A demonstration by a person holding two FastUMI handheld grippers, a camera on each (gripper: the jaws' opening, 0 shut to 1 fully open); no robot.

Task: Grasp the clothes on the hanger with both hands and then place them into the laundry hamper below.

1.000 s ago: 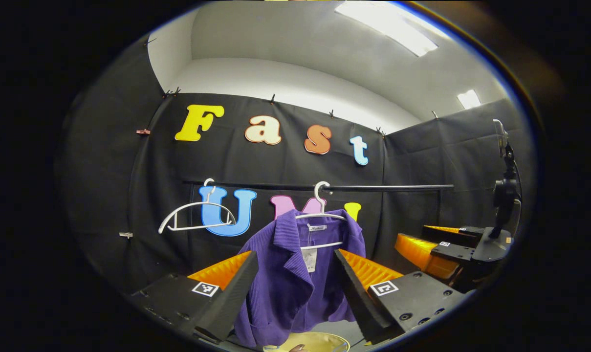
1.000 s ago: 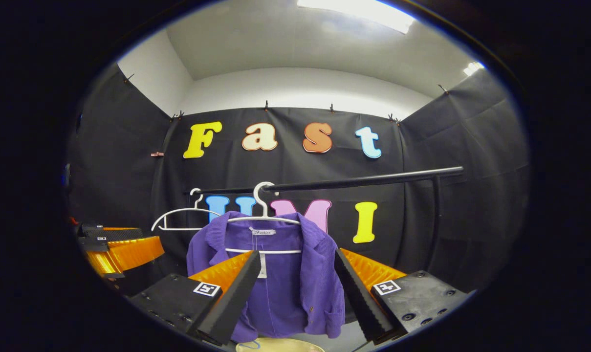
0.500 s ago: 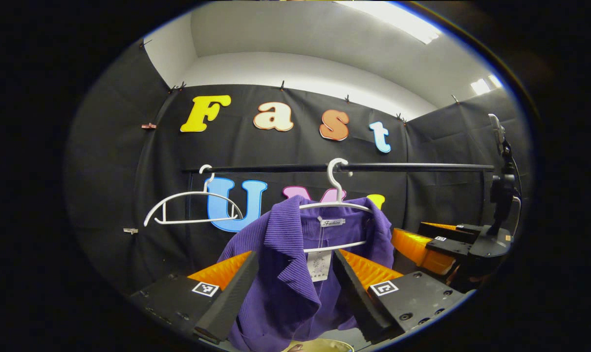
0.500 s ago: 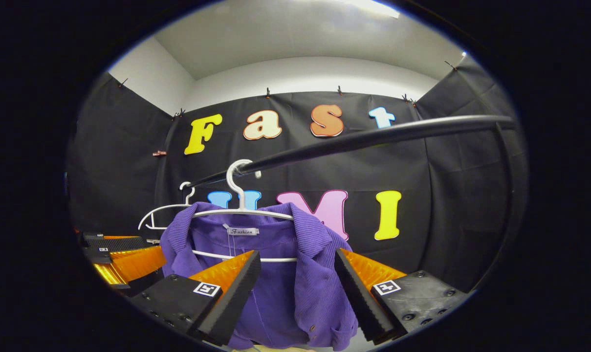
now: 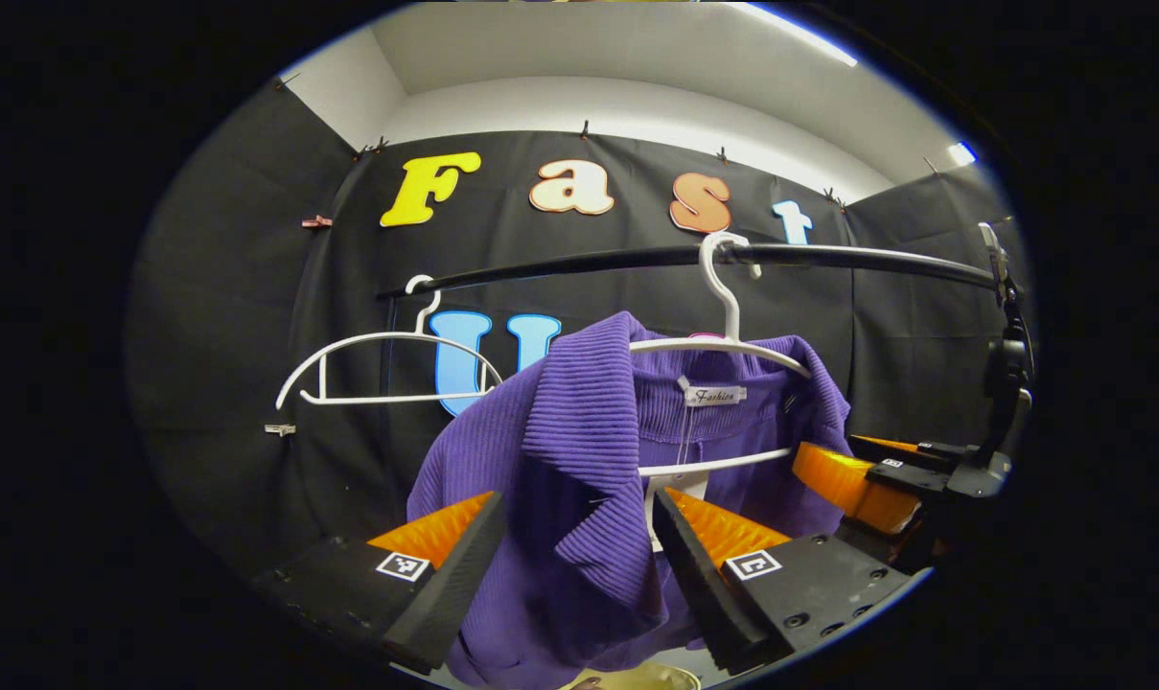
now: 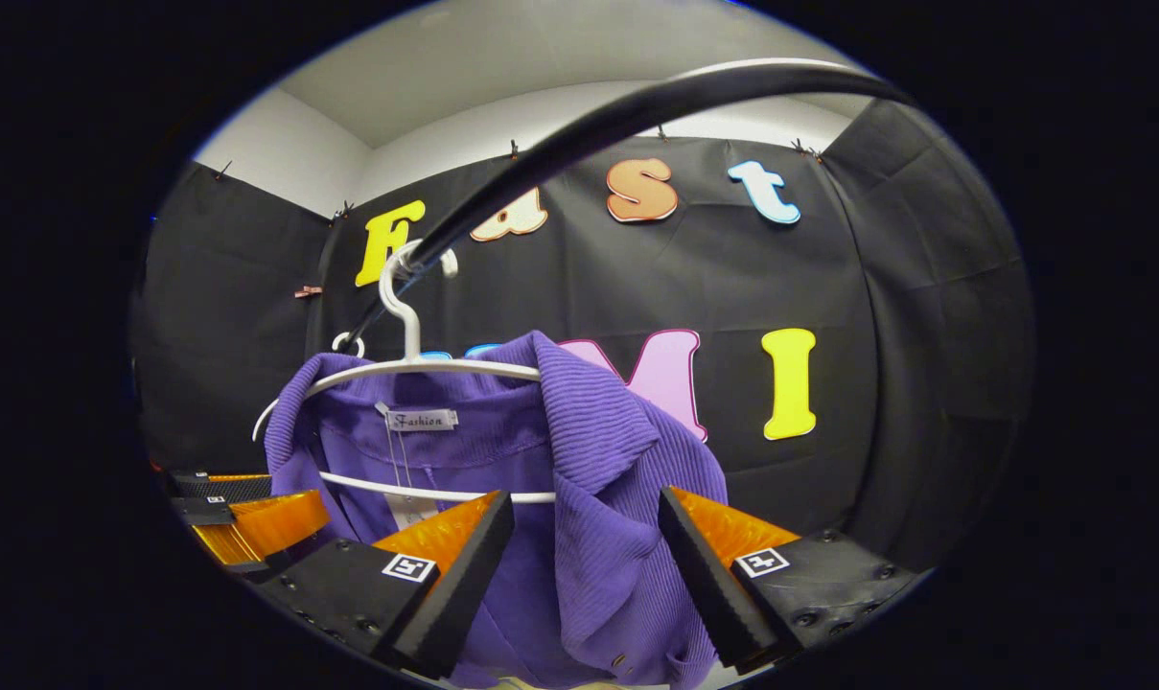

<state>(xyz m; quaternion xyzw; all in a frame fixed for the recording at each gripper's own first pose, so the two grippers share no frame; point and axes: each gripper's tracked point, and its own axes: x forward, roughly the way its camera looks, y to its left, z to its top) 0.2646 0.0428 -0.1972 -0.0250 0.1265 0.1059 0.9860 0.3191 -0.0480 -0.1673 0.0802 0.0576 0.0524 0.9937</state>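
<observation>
Black rail [image 5: 828,257] across the booth, empty white hanger [image 5: 387,369] hooked on it, white ceiling [image 5: 656,48]

The purple jacket [image 5: 579,479] runs out of sight at the bottom of the left gripper view, its hem hidden behind the left claw [image 5: 571,537]. A sliver of the yellowish hamper [image 5: 637,678] shows beneath, cut by the edge. The jacket's neck label [image 6: 423,420] is too small to make out.
</observation>
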